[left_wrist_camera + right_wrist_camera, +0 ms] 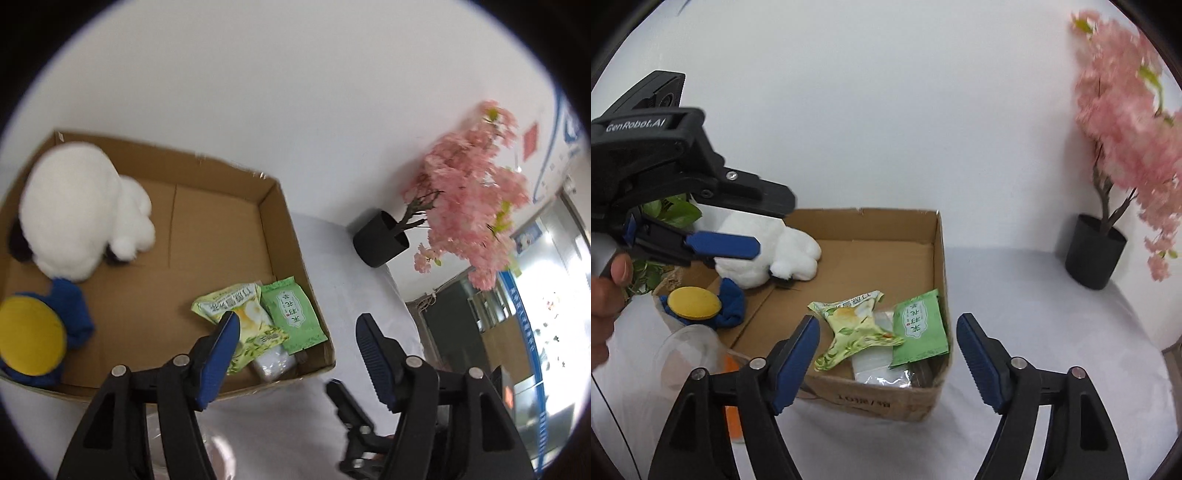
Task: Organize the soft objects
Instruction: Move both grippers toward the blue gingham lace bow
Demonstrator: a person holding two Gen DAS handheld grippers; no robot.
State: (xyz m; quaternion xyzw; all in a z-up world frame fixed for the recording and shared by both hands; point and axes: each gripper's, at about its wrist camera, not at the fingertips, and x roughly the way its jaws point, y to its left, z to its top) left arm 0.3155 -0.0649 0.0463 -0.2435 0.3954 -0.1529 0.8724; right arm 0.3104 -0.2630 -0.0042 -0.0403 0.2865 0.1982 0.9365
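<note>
The right gripper (888,354) is wide apart and empty; the crinkly green-yellow snack packet (855,328) lies in the cardboard box (879,400) just beyond it.

left gripper (295,328): jaws apart, nothing between them, tilted downward; from the right wrist view it shows side-on at upper left, blue pads parted | hand (605,295): grasps the left gripper's grip, thumb on it | right gripper (888,336): jaws wide apart, empty, tilted downward
</note>
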